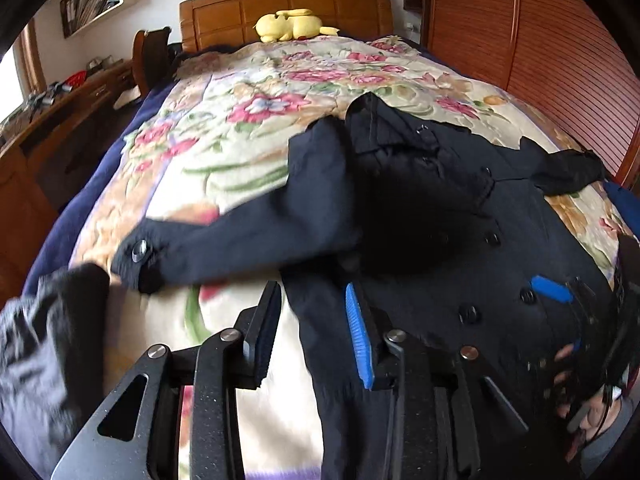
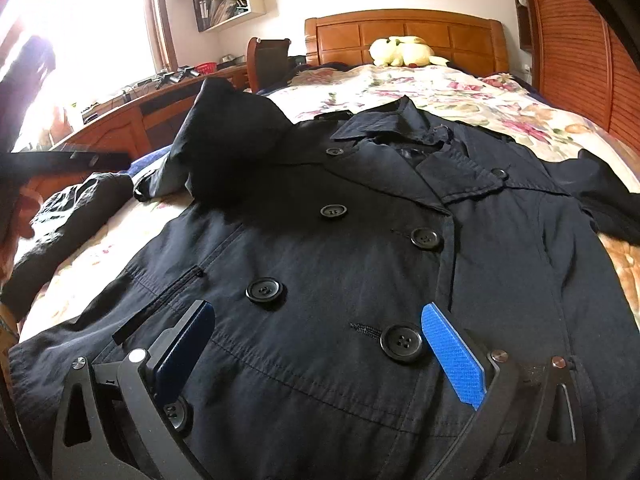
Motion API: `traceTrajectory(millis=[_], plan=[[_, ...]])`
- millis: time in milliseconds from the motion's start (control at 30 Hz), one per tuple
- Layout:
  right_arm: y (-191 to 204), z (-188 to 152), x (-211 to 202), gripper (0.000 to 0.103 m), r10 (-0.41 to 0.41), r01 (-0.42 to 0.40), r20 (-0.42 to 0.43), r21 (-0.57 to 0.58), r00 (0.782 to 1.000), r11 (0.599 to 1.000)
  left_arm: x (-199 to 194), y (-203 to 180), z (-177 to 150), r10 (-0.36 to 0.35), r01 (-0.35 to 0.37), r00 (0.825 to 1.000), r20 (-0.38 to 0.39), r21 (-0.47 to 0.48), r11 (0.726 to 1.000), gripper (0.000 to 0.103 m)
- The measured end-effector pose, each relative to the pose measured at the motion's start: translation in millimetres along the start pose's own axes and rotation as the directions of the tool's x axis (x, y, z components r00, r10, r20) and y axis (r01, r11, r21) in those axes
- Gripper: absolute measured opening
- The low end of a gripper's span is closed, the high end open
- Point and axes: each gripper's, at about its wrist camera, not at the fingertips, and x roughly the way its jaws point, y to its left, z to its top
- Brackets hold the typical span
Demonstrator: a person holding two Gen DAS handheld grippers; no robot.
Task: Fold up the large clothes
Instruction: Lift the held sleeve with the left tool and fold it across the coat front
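Plainly, the left gripper point(image 1: 316, 332) gapes empty beside the coat's side edge; the right gripper point(image 2: 320, 356) spreads wide, grasping nothing, over the buttoned front. The black double-breasted coat point(image 2: 360, 240) lies face-up on the floral bedspread point(image 1: 224, 128), its sleeve point(image 1: 240, 236) flung outward. Sleeve-folding seems next: pinch the cuff, carry it across.

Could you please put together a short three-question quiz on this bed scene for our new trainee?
1. True or false: the coat lies front side up.
2. The left gripper has its jaws: A) shut on the sleeve, B) open at the coat's edge, C) shut on a button.
3. What sits by the headboard?

Key: 1 true, buttons and collar show. 2 B. 3 A yellow plush toy. Note that the right gripper is open over the coat too.
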Motion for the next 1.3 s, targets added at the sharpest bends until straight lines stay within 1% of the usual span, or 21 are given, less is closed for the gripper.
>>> traceTrajectory(millis=[100,167,233,333,467,533,633,700,867,967,1100,1200,1300], plan=[[0.0,0.3,1.9,0.103,0.004,-0.004,-0.01,-0.001,1.0,1.0,-2.7,8.3,-15.7,0.002,-0.002,1.0,-0.005,-0.035,0.999,0.035],[-0.6,0.6,2.0,0.103,0.007,-0.007,-0.011,0.0,1.0,1.0,-4.1,14.9,-23.2,0.02,-0.02,1.0,0.001,-0.041,0.999,0.035],[-0.4,0.8,1.9,0.103,0.007,-0.008,-0.012,-0.002,1.0,1.0,-2.8,22.7,-27.3,0.041,-0.041,0.999,0.005,-0.047,0.998,0.035],[0.1,1.7,3.1,0.103,0.009,-0.01,-0.014,-0.006,1.0,1.0,4.0,43.5,-29.7,0.047,-0.046,0.999,0.008,-0.086,0.995,0.035],[0.9,1.1,2.1,0.103,0.003,-0.003,-0.006,-0.009,1.0,1.0,22.6,75.4,-24.9,0.089,-0.09,0.996,-0.014,-0.108,0.99,0.035],[1.5,0.4,2.5,0.103,0.001,-0.001,-0.008,-0.012,1.0,1.0,34.7,94.0,-20.6,0.093,-0.096,0.995,-0.029,-0.124,0.988,0.035],[2.6,0.3,3.3,0.103,-0.002,0.002,-0.009,-0.016,1.0,1.0,49.2,115.5,-12.5,0.135,-0.14,0.99,-0.042,-0.134,0.981,0.035],[2.9,0.8,3.8,0.103,-0.003,0.003,-0.012,-0.018,1.0,1.0,57.2,127.2,-6.5,0.149,-0.154,0.988,-0.046,-0.138,0.978,0.035],[2.5,1.1,4.2,0.103,-0.002,0.002,-0.013,-0.021,1.0,1.0,74.8,156.1,6.6,0.161,-0.169,0.985,-0.057,-0.186,0.968,0.035],[2.2,1.2,3.9,0.103,-0.001,0.001,-0.015,-0.021,1.0,1.0,89.8,166.7,11.9,0.177,-0.19,0.981,-0.081,-0.194,0.962,0.035],[2.2,1.2,3.7,0.103,0.0,0.0,-0.015,-0.021,1.0,1.0,109.7,172.8,11.7,0.211,-0.23,0.97,-0.125,-0.167,0.959,0.035],[1.5,1.5,4.0,0.103,0.003,-0.004,-0.014,-0.021,1.0,1.0,117.7,172.6,7.3,0.249,-0.269,0.957,-0.147,-0.137,0.953,0.035],[1.4,1.7,4.2,0.103,0.003,-0.003,-0.014,-0.022,1.0,1.0,125.1,174.9,0.9,0.268,-0.292,0.947,-0.179,-0.13,0.947,0.035]])
